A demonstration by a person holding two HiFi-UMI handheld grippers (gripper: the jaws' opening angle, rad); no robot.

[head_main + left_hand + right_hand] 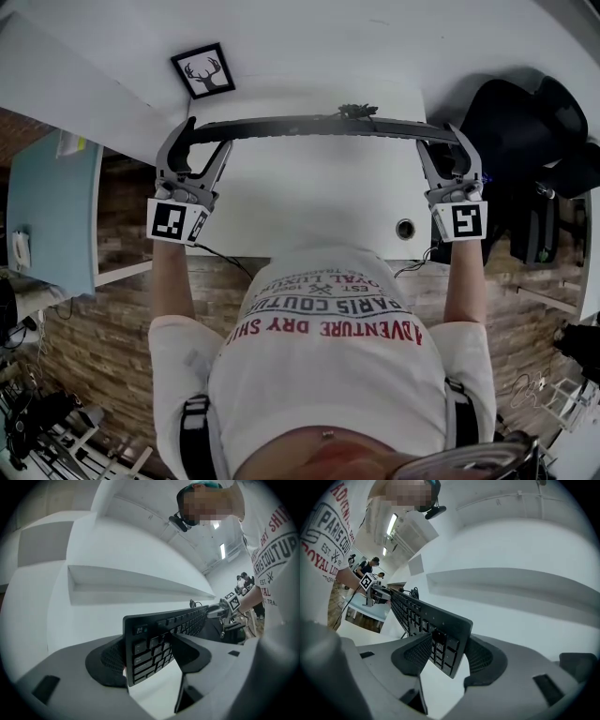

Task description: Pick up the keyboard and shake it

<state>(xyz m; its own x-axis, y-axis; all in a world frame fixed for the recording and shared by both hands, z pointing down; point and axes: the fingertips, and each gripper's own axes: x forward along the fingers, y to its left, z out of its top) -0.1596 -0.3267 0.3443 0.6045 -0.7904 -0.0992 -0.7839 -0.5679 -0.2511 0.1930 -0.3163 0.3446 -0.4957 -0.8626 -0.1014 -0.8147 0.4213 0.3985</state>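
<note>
A black keyboard (319,127) hangs above the white desk (309,202), turned on edge so it shows as a thin dark bar in the head view. My left gripper (202,142) is shut on its left end and my right gripper (443,142) on its right end. In the left gripper view the keyboard (164,637) stands upright between the pads of the left gripper (145,654), keys facing the camera. The right gripper view shows the keyboard's (422,616) other end pinched by the right gripper (447,651). Its cable (356,111) bunches at the far edge.
A framed deer picture (202,70) hangs on the white wall beyond the desk. A cable hole (405,228) sits near the desk's front right. A black chair with dark things (525,141) stands to the right, a teal panel (52,206) to the left. A wall ledge (131,581) runs behind.
</note>
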